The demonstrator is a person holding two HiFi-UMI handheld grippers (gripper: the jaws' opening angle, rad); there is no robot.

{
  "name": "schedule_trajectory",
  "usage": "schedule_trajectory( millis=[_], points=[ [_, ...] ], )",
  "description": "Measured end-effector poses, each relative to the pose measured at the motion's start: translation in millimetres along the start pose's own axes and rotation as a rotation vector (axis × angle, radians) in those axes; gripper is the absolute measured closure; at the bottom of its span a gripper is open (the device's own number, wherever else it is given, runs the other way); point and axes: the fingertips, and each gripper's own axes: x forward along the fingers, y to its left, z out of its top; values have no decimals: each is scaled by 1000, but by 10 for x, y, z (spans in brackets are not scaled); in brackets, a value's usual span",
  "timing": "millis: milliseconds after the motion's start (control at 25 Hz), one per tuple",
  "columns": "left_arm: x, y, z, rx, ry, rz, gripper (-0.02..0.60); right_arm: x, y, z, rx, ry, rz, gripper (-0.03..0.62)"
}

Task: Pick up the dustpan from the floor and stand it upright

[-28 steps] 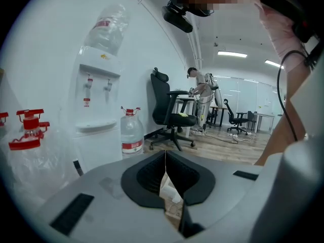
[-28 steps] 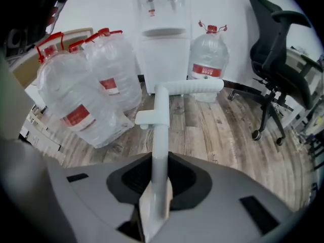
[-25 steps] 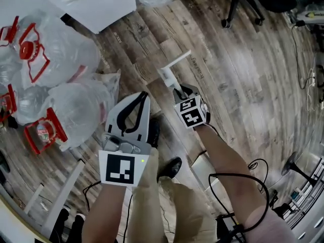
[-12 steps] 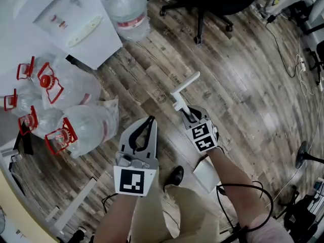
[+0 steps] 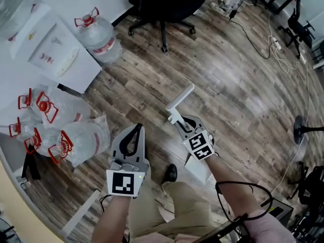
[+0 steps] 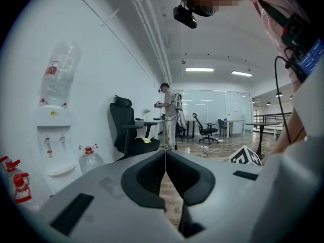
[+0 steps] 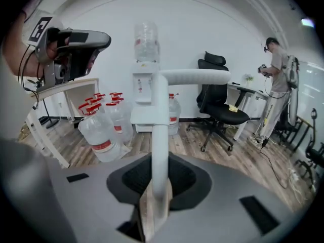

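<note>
Wood planks in grey-brown tones cover the floor (image 5: 238, 85) of an open office with white walls. Along the wall at the person's left stands a white water dispenser (image 5: 55, 54) with a bottle upended on top. A cluster of clear water jugs (image 5: 76, 138) with red caps and handles lies beside it on the floor. A black office chair (image 5: 162, 1) sits further out. Cables (image 5: 263, 39) trail across the planks toward the right, where a black stand (image 5: 302, 124) with a round base rests.

The right gripper (image 7: 158, 185) has its jaws pinched on the white stem of the dustpan (image 5: 180, 100). The stem rises from the jaws and ends in a crossbar grip at the top. In the head view a white panel shows just below the right hand, near the person's dark shoe (image 5: 171, 172); whether it touches the floor cannot be told.

The left gripper (image 6: 165, 158) hangs well apart from the dustpan with its jaws pressed together on nothing.

Another person (image 7: 277, 80) stands by a desk at the far side of the room.
</note>
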Motion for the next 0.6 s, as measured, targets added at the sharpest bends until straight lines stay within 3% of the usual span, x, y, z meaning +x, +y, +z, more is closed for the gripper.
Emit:
schedule_trajectory(
  millis=[280,600],
  points=[
    [-57,-667,655,29,-37,-119,568,-756,-129,-211,38,0,-72,514],
    [-180,-1443,963,97,-64,-259,568,-1491,-180,-634,90,-20,-164,514]
  ],
)
